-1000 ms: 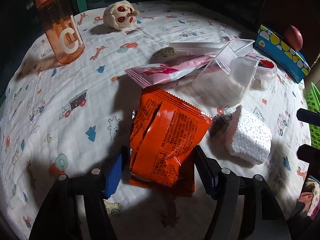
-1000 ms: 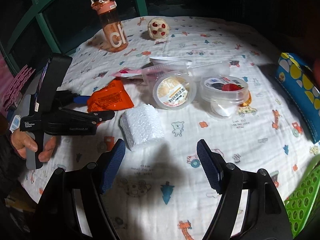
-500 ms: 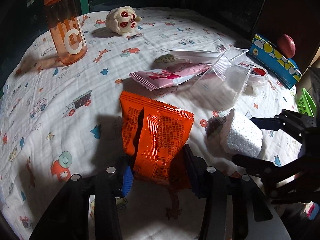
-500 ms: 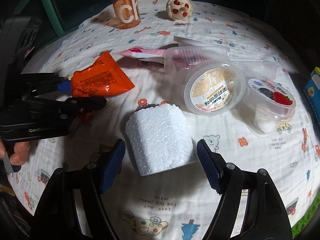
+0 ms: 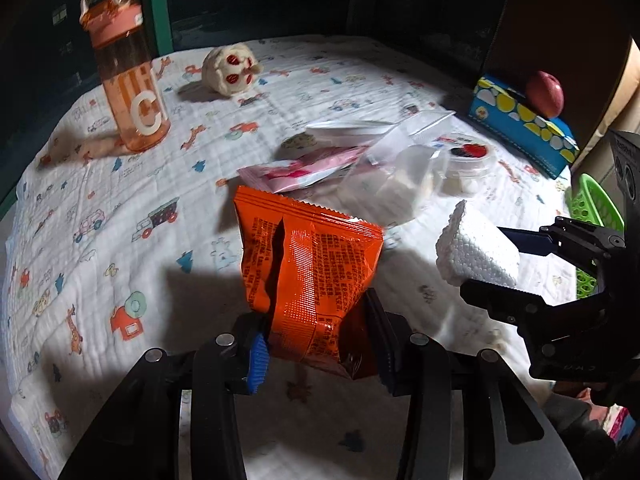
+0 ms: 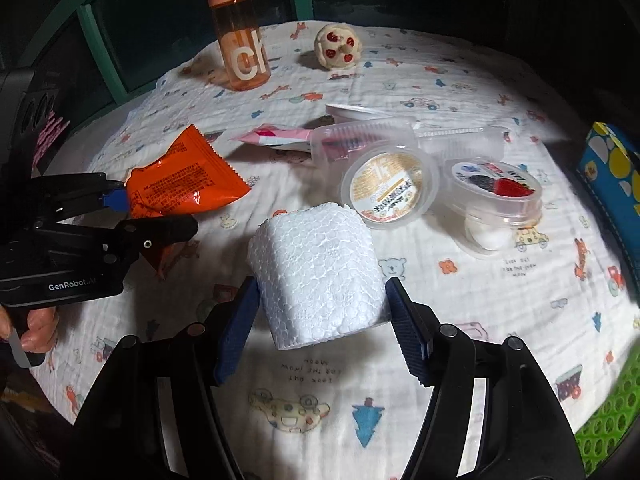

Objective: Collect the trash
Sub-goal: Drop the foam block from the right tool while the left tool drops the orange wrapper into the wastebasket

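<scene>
A: Where's the orange snack bag (image 5: 308,276)?

B: Pinched in the left gripper (image 5: 320,350), its lower end squeezed between the pads, lifted clear of the patterned cloth (image 5: 120,200) on the bench.

A: And the right gripper (image 6: 320,320)?

B: Its jaws have just been closing; both pads now touch the sides of the white foam block (image 6: 316,272), just in front of the round plastic tubs (image 6: 388,188).
</scene>
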`<state>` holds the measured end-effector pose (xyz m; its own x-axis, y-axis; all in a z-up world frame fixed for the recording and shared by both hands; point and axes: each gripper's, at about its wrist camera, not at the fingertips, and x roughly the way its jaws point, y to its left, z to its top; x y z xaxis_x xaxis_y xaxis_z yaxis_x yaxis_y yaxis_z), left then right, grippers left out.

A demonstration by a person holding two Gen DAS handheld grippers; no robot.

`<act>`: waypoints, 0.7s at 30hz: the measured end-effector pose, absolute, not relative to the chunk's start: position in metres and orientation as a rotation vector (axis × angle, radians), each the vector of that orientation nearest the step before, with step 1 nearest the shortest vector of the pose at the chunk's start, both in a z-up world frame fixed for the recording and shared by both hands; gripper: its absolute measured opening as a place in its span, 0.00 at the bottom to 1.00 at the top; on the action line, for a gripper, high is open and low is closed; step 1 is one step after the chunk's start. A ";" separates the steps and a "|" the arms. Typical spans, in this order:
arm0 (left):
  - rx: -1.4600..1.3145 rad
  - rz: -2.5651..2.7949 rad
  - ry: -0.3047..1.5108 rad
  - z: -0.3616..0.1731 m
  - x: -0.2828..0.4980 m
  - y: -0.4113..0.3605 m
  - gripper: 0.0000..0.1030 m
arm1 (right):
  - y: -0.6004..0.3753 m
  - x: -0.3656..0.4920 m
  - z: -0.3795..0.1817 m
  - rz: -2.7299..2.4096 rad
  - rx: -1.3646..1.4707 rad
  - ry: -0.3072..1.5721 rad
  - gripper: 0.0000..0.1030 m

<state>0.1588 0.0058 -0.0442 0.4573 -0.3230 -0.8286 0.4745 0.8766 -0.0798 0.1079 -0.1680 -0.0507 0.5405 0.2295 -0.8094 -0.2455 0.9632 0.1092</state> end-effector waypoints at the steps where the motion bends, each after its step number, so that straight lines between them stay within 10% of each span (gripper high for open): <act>1: 0.173 -0.502 0.971 -0.040 0.155 0.001 0.40 | -0.174 0.102 -0.047 0.275 -0.009 0.951 0.62; 21: 0.240 -0.760 0.840 0.025 0.100 -0.148 0.41 | -0.341 -0.006 0.016 -0.104 0.171 0.809 0.63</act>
